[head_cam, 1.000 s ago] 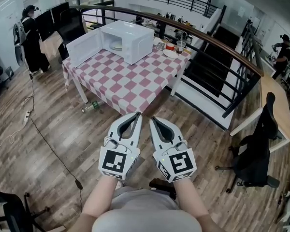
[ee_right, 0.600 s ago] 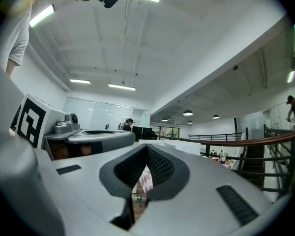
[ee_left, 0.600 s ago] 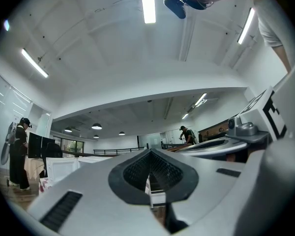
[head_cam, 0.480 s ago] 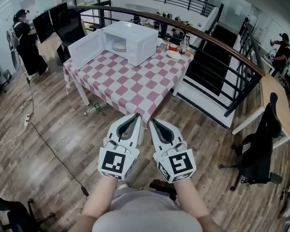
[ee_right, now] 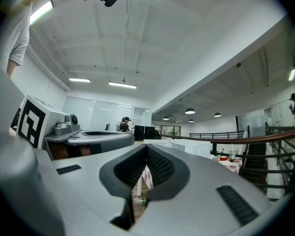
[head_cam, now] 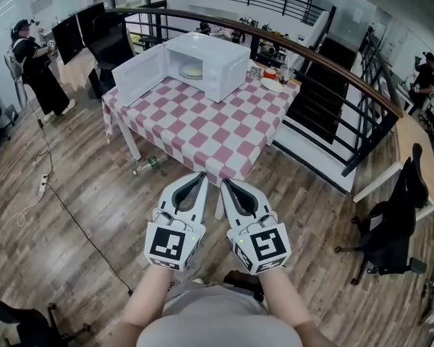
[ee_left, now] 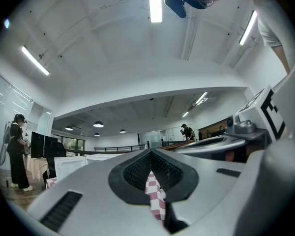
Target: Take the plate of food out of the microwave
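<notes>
- Both tools are pressed together with nothing between them: left gripper (head_cam: 201, 176) and right gripper (head_cam: 227, 183), side by side over the floor, short of the table (head_cam: 202, 132)
- The plate (head_cam: 192, 71) sits inside the microwave (head_cam: 228, 67) at the table's far end, with the door (head_cam: 139, 79) swung wide to the left
- Risk: a bottle (head_cam: 150, 164) lies on the floor just beside the table leg, so a step that way could catch it
- Risk: a pinch on the rim alone could tip the plate and spill the food, or knock it on the cavity edge
- Only the head view shows the plate, door and bottle
- The gripper views look level across the room, show the pads meeting, and give only a strip of checked cloth past them; neither shows the plate
</notes>
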